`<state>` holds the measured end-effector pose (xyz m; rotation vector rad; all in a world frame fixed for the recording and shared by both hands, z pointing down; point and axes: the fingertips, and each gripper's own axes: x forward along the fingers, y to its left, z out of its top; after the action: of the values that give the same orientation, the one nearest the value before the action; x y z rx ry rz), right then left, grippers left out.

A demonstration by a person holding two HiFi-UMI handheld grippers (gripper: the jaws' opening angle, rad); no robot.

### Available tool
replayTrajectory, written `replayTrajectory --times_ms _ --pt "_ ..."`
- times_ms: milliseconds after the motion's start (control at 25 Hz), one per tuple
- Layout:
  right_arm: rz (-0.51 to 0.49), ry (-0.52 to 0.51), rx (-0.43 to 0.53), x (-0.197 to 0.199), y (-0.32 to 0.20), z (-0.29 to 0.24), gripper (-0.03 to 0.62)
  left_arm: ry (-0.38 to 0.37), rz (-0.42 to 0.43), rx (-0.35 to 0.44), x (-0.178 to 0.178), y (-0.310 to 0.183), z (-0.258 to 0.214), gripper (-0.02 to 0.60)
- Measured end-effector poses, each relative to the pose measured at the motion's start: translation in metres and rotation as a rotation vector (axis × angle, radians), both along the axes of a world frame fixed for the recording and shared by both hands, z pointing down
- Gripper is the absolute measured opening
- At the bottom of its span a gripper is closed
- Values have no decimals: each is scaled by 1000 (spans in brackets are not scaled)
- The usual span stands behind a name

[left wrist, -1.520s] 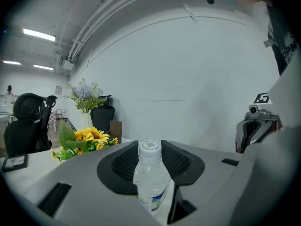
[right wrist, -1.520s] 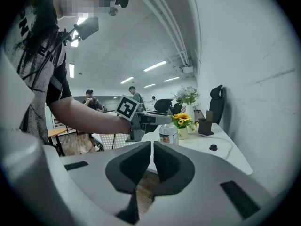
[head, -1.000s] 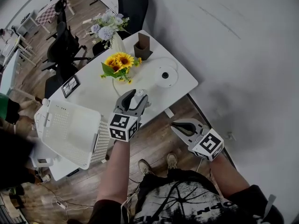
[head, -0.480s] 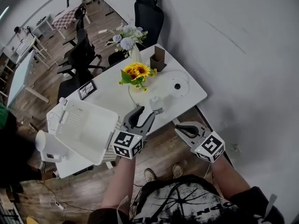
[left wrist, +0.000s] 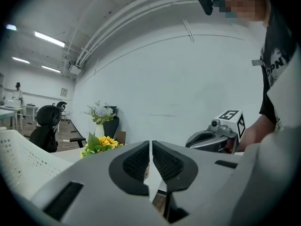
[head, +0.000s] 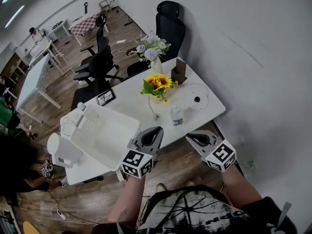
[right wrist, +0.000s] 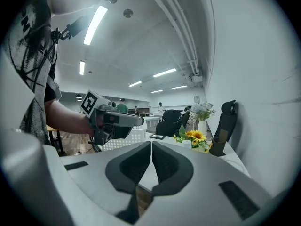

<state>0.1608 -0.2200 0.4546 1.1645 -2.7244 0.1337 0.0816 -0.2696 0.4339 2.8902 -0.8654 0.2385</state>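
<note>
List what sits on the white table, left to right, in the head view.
White jug → white basket → sunflowers → water bottle → round white pad.

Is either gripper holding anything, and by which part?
Nothing is held: the left gripper and right gripper are both shut and empty; the bottle stands free on the table.

— Room around the bottle (head: 177, 116)?
— Bare table (head: 209, 112) on its near side and to its right, open to the edge.
— Behind it?
— Crowded: sunflowers (head: 158, 84) just behind, a round white disc (head: 197, 99) (cable looped round) back-right, a brown holder (head: 179, 73) beyond. Blocked further left by the white basket (head: 105, 133).
</note>
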Motion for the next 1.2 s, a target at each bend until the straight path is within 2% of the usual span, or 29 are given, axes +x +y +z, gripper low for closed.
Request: replayTrajectory --times_ms 440,1200 --pt "6 -38 4 -16 -9 -10 23 18 -28 -21 -30 13 -1 11" --pt "-4 -22 -18 -24 -14 -6 21 -2 -7 -52 -32 12 11 11"
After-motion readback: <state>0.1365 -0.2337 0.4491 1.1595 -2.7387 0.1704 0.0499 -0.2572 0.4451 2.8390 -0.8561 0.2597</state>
